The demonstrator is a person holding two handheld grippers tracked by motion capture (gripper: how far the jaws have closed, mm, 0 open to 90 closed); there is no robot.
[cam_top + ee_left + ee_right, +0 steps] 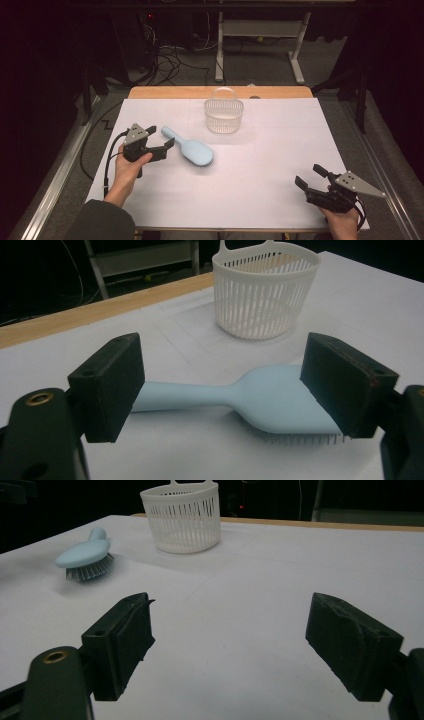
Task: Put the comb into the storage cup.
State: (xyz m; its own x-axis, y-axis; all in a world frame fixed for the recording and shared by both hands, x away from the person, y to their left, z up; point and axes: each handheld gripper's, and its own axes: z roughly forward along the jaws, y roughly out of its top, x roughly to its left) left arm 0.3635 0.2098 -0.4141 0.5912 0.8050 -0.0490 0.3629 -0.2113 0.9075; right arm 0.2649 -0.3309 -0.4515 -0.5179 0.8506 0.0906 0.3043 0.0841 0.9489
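A light blue hairbrush [192, 150] lies bristles down on the white table cover, its handle pointing to the far left. My left gripper [161, 137] is open right at the handle end. In the left gripper view the brush [260, 400] lies just beyond the two black jaws, which stand wide apart on either side of it without touching. A white slatted basket [223, 116] with a hoop handle stands upright farther back, empty as far as I can see. My right gripper [310, 176] is open near the front right corner with nothing between its jaws.
The white cover [270, 165] spreads over most of the table, and a strip of wooden edge [170, 92] shows at the back. In the right gripper view the brush [85, 555] and basket [182, 517] sit far off to the left.
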